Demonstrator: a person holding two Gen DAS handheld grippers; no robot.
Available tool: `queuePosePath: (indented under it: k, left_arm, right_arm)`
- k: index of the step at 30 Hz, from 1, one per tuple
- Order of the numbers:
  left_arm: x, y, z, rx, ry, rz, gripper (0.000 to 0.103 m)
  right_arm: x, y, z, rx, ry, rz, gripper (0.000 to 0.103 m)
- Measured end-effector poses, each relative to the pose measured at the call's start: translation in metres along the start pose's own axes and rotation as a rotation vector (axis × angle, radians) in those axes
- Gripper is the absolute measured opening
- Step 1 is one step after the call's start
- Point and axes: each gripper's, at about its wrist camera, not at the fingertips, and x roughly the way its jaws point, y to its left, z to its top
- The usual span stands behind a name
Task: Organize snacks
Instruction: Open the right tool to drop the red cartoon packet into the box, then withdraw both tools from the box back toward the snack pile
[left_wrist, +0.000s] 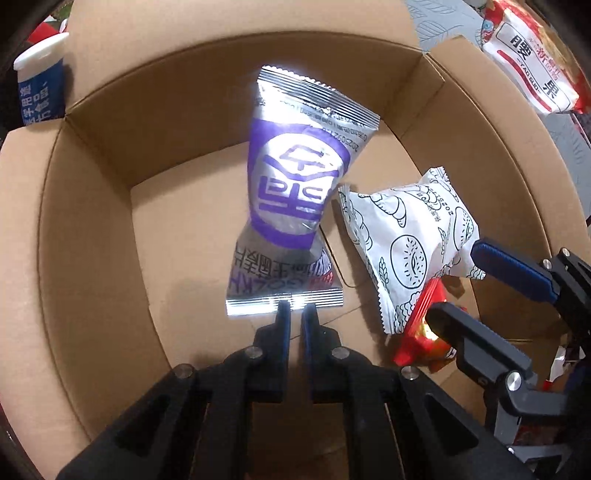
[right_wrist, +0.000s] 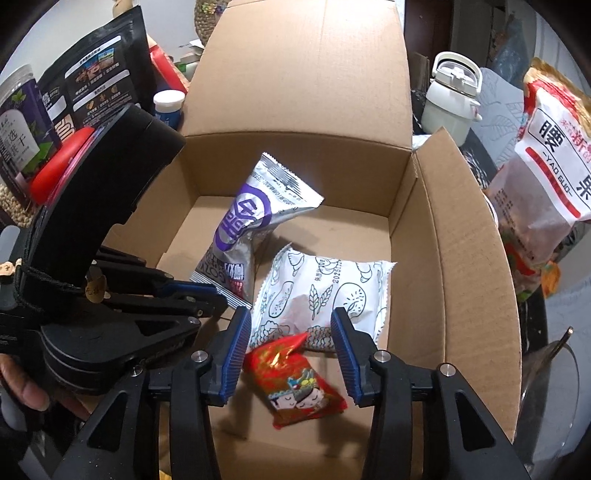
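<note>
Snacks are going into the cardboard box (right_wrist: 458, 258). The left claw (left_wrist: 296, 308) is clamped narrow on the crimped end of a silver-and-purple packet (left_wrist: 295, 177), which extends straight away from the claw, its long axis in line with the fingers, above the box floor; whether its far end touches the cardboard is hard to tell. The right claw (right_wrist: 291, 350) stands partly open and empty, its pads clear of the red packet (right_wrist: 295, 380) lying on the box floor between them. A white printed packet (right_wrist: 321, 291) lies just beyond, its near edge seemingly overlapped by the red packet's tip. The left hand is nearer the silver packet, so letting it go falls to that hand, with free floor left of the white packet.
</note>
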Motion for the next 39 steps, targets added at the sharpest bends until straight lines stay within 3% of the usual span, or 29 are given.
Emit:
queuePosePath:
  k: [7, 11, 20, 34, 39]
  left_arm:
    - [0.004, -0.001, 0.006, 0.040, 0.006, 0.015, 0.007]
    - [-0.001, -0.003, 0.006, 0.011, 0.003, 0.023, 0.007]
    - [-0.041, -0.023, -0.021, 0.059, -0.159, 0.092, 0.007]
    - [-0.139, -0.040, -0.062, 0.089, -0.361, 0.122, 0.007]
    - [-0.174, -0.045, -0.084, 0.108, -0.421, 0.099, 0.007]
  right_arm:
    - [-0.005, -0.001, 0.001, 0.018, -0.012, -0.015, 0.045]
    - [-0.012, -0.001, -0.001, 0.017, -0.034, -0.047, 0.047]
    - [-0.035, 0.002, -0.009, 0.042, -0.079, -0.049, 0.064]
    - [-0.112, 0.021, -0.018, 0.040, -0.225, -0.078, 0.069]
    - [-0.143, 0.027, -0.030, 0.040, -0.272, -0.095, 0.069]
